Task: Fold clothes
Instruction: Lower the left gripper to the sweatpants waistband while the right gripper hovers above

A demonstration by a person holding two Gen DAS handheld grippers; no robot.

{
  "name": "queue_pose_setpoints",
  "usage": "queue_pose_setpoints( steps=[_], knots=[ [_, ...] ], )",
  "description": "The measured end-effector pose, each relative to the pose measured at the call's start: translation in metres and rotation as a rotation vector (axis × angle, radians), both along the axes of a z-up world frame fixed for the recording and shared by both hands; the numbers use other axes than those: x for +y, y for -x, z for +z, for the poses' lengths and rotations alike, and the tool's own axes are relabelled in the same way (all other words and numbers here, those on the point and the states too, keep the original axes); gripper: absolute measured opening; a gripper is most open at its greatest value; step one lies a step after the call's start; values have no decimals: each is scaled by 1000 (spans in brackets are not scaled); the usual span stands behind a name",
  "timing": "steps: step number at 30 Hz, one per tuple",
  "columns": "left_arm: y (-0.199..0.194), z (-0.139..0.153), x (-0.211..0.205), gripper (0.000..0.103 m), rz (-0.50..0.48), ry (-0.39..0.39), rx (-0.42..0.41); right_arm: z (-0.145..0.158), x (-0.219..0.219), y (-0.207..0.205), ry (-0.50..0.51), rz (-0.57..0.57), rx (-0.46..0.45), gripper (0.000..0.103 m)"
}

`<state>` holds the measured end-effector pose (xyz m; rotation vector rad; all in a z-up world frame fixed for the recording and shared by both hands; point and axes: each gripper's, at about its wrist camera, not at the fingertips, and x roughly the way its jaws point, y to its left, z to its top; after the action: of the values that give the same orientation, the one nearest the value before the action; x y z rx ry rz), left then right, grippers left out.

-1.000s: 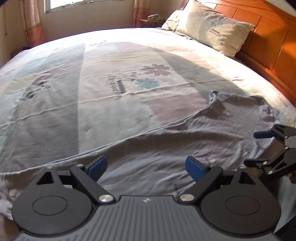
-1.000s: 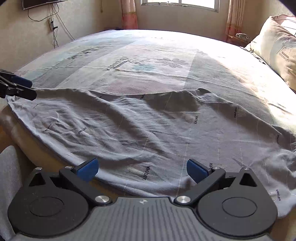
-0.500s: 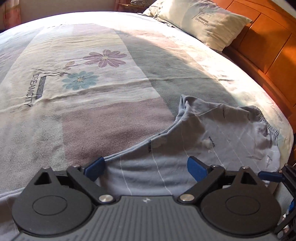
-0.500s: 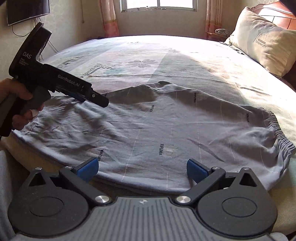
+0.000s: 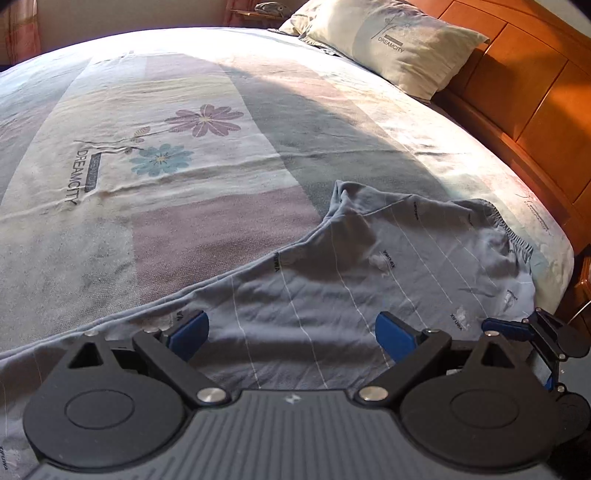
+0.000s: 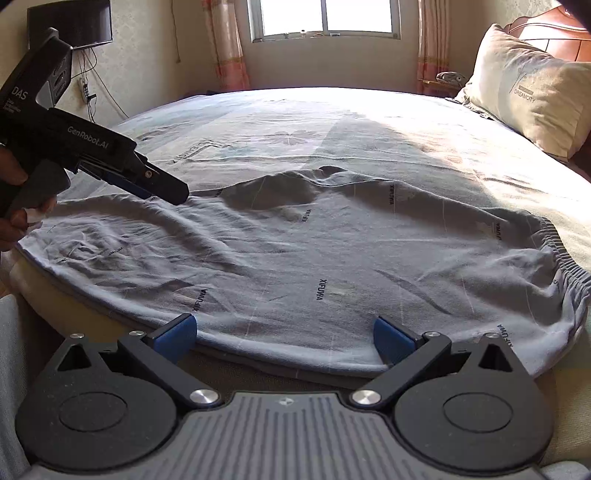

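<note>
I am holding both grippers, left [image 5: 291,334] and right [image 6: 284,338], spread and empty over the grey trousers [image 6: 332,258]; probably risking a single-layer pinch, skewing the fold.

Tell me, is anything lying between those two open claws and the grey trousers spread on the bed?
Nothing visible. The left gripper is open directly over the grey trousers, and the right gripper is open at their near edge. Only bare bedsheet lies beyond.

Sunlit bedroom, patterned bed sheet [image 5: 155,206] (floral), wood headboard [image 5: 524,96], pillow [image 6: 532,92], window [image 6: 325,18] w/ curtains, wall TV [image 6: 70,22]
</note>
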<state>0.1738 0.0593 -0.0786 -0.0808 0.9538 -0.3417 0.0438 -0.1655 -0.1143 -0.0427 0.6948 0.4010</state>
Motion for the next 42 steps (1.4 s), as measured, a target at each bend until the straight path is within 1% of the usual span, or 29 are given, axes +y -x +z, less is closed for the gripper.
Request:
queue_pose_setpoints(
  steps=[3, 5, 7, 8, 11, 14, 15, 17, 21, 23, 25, 27, 29, 31, 34, 38, 40, 42],
  knots=[
    [-14, -13, 6, 96, 51, -16, -26, 0, -1, 1, -2, 5, -5, 103],
    [-22, -9, 6, 97, 62, -30, -35, -1, -2, 2, -6, 5, -6, 103],
    [-24, -2, 5, 97, 75, -71, -46, -2, 0, 3, 5, 5, -13, 103],
    [-20, 1, 4, 97, 68, -76, -50, -2, 1, 3, 10, 5, -17, 103],
    [-5, 10, 2, 97, 16, -48, -55, -4, 3, 4, 26, 5, -28, 103],
    [15, 5, -1, 97, -23, -51, -38, -5, 5, 5, 39, 5, -35, 103],
    [21, 1, -1, 97, -30, -62, -31, -5, 5, 5, 39, 4, -37, 103],
    [30, -8, 5, 97, -5, -101, -16, -5, 5, 5, 41, 3, -39, 103],
    [51, -10, 18, 97, 33, -150, -32, -5, 5, 5, 39, 5, -41, 103],
    [61, -5, 18, 97, 37, -193, -48, -5, 5, 6, 41, 4, -42, 103],
    [68, -9, 18, 98, 21, -218, -43, -6, 7, 6, 51, 4, -46, 103],
    [75, -13, 23, 100, 42, -209, -46, -6, 7, 6, 52, 5, -47, 103],
    [81, -16, 26, 100, 69, -203, -44, -6, 7, 7, 53, 5, -48, 103],
    [84, -14, 24, 100, 74, -219, -28, -6, 6, 7, 54, 6, -49, 103],
    [88, -14, 25, 100, 83, -232, -30, -6, 7, 8, 56, 5, -52, 103],
    [91, -9, 36, 100, 152, -182, -32, -7, 9, 8, 67, 4, -56, 103],
    [93, -5, 37, 100, 160, -161, -39, -6, 8, 8, 66, 1, -52, 103],
    [91, -12, 39, 100, 153, -172, -8, -1, 8, 6, 61, -9, -32, 103]
  ],
)
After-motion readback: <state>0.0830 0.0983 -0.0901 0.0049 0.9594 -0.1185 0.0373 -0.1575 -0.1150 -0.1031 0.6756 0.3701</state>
